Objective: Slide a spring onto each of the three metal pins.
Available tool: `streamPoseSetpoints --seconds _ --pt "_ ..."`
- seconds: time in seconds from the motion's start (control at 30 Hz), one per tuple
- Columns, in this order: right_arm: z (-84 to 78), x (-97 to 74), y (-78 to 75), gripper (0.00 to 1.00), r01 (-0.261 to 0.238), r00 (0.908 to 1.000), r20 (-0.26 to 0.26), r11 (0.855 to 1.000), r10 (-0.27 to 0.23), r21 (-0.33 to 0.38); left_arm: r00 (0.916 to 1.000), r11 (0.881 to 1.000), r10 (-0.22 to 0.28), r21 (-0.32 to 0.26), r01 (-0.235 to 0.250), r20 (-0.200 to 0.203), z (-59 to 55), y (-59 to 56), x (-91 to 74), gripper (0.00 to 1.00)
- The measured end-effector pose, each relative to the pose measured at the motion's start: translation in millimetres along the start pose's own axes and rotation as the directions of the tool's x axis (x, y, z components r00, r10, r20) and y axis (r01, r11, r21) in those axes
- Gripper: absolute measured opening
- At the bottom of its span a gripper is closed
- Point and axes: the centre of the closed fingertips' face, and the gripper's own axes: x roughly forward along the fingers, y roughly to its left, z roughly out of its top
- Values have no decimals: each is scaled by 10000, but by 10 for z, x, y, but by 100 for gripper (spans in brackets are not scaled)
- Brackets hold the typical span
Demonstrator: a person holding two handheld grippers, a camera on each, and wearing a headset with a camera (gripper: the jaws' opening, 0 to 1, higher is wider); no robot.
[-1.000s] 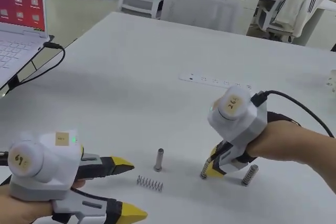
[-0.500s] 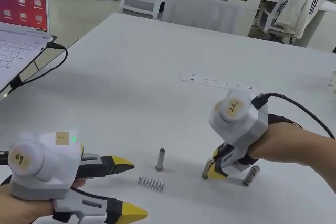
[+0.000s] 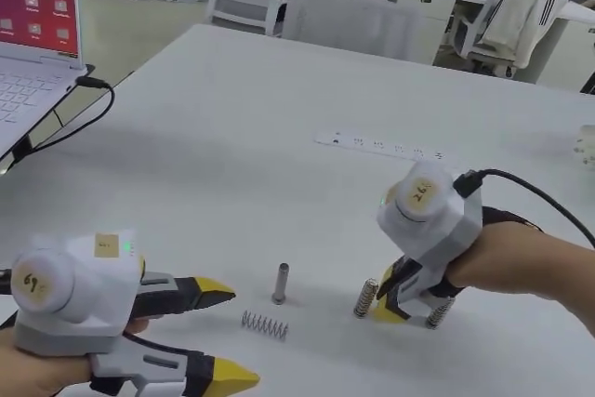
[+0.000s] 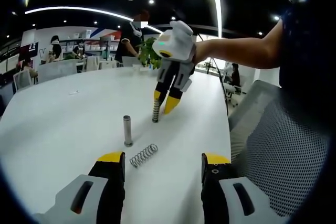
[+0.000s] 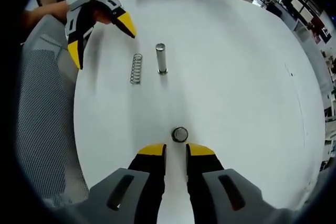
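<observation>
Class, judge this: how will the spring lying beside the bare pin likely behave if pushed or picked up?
The loose spring lies on its side on the smooth table, so a sideways nudge would probably roll it. Its open thin-wire coils suggest it is light and may squash.

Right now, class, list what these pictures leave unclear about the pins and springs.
Head view: the rightmost spring is partly hidden by the right gripper; its seating cannot be judged.
Right gripper view: the pin top ahead of the jaws is seen end-on; any spring around it cannot be told.
Head view: the laptop is cut by the left edge; its screen text is too small.
</observation>
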Motion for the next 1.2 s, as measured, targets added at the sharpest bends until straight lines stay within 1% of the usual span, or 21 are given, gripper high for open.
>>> streamPoseSetpoints --seconds 0.33,0.7,0.87,1.0,1.2 --pt "-71 -64 101 13 114 9999 10 9999 -114 56 10000 10000 34 33 -34 22 20 -1 -10 53" --pt "-70 -133 227 14 175 9997 166 9998 -175 27 9999 9999 122 66 -122 59 48 -6 -40 53" --pt "-1 -134 354 14 45 9993 367 10000 -43 -55 9997 9997 230 34 -231 82 53 7 -67 53" --pt "85 -140 460 14 -111 9980 618 9998 122 -173 9994 9994 337 -4 -337 113 52 22 -89 53" --pt "277 -143 591 14 -248 9954 907 9981 298 -558 9985 9987 513 -32 -513 168 63 37 -125 53"
